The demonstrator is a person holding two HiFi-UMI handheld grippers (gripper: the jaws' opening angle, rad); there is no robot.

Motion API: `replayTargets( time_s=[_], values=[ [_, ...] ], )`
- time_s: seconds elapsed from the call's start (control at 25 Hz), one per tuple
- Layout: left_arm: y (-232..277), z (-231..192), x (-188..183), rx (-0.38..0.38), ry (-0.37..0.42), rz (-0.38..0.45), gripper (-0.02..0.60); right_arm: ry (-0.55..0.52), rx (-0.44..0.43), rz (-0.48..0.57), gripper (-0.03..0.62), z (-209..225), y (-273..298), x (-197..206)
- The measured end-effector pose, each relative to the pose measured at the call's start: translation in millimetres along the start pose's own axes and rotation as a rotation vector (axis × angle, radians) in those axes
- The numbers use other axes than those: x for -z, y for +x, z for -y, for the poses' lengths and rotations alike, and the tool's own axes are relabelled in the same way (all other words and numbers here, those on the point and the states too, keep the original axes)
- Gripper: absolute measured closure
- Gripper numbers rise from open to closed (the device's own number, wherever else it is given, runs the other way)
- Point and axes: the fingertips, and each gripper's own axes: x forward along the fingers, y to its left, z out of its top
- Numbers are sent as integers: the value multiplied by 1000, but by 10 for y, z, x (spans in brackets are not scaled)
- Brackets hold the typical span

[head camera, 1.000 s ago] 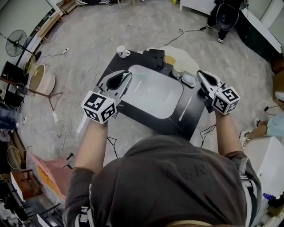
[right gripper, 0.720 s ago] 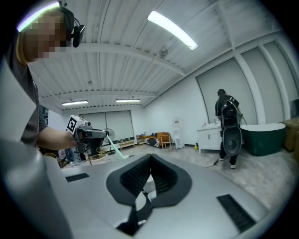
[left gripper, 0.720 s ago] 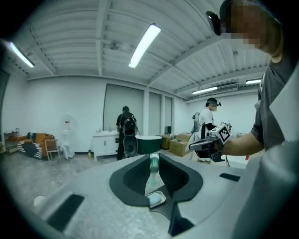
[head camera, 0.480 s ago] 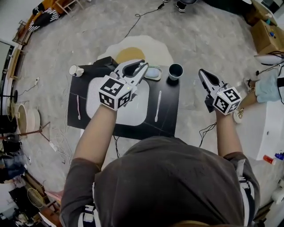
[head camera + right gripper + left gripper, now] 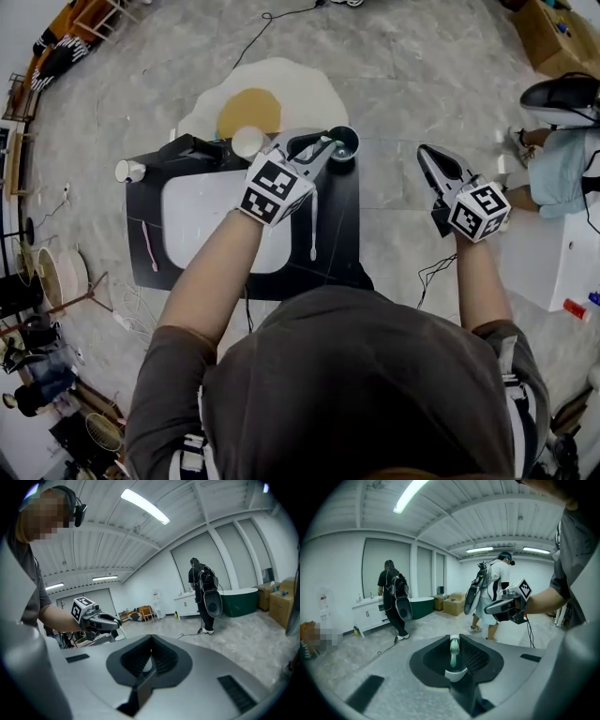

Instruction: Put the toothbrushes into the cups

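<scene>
My left gripper [image 5: 322,147] is shut on a green toothbrush [image 5: 454,649], whose bristled head stands upright between the pads. In the head view it hangs over the far right corner of the black table [image 5: 337,253], right beside a dark cup [image 5: 354,141]. A white cup [image 5: 248,142] stands just left of it, and another white cup [image 5: 129,171] at the far left corner. A white toothbrush [image 5: 312,225] lies on the table's right side and a pink toothbrush [image 5: 147,246] on its left. My right gripper [image 5: 429,157] is shut and empty, over the floor right of the table.
A white tray [image 5: 202,211] covers the table's middle, with a black box [image 5: 192,150] behind it. An egg-shaped rug [image 5: 253,98] lies beyond the table. Cables run over the floor. A person [image 5: 562,141] and a white cabinet [image 5: 562,272] are at the right.
The left gripper has swung rightward and farther across the table with the green toothbrush, ending beside the dark cup. The head view has shifted, so the table sits further left.
</scene>
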Motion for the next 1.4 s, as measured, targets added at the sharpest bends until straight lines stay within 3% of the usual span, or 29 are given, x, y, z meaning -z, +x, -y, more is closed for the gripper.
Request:
replayTargets(
  time_s=[0.24, 0.36, 0.52, 0.8, 1.04, 1.28, 1.4],
  values=[
    [231, 73, 293, 27, 33, -68, 522, 16, -18, -31, 602, -18, 87, 160],
    [191, 97, 284, 27, 25, -57, 447, 16, -29, -41, 602, -63, 111, 171],
    [-104, 77, 142, -7, 11, -7, 425, 3, -49, -39, 602, -182, 158, 93],
    [-830, 52, 137, -81, -89, 60, 426, -47, -112, -25, 602, -559, 330, -174],
    [-994, 256, 674, -85, -216, -76, 431, -84, -169, -25, 602, -877, 439, -297],
    [-623, 551, 1443, -60, -415, -282, 451, -70, -167, -43, 602, -908, 396, -108],
    [-386, 663, 1692, -64, -459, -381, 453, -51, -143, -54, 602, -798, 290, 11]
  ],
)
